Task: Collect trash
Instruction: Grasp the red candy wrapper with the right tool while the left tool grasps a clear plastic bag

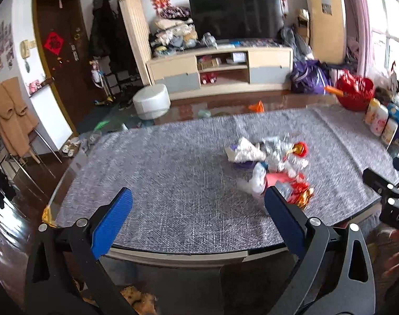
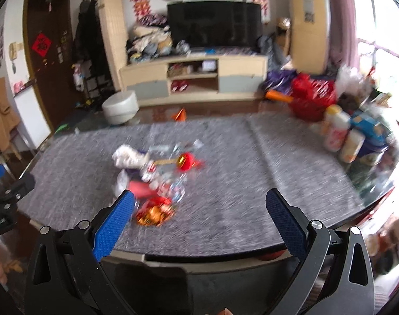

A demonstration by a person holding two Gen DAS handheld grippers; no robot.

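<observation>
A heap of trash (image 1: 273,165) lies on the grey table mat (image 1: 160,173): crumpled white paper, clear wrappers, red and gold foil. In the right wrist view the same trash pile (image 2: 157,176) sits left of centre, with a red-gold wrapper (image 2: 154,214) nearest the table's front edge. My left gripper (image 1: 198,204) is open above the near edge, the pile just beyond its right finger. My right gripper (image 2: 199,210) is open too, its left finger beside the red-gold wrapper. Neither holds anything. The right gripper also shows at the left wrist view's right edge.
Bottles and cans (image 2: 351,136) and a red bag (image 2: 312,97) crowd the table's far right. A white round stool (image 1: 152,101), an orange scrap on the floor (image 1: 257,106) and a TV cabinet (image 1: 220,68) lie beyond. A coat hangs on a chair (image 1: 10,118) at left.
</observation>
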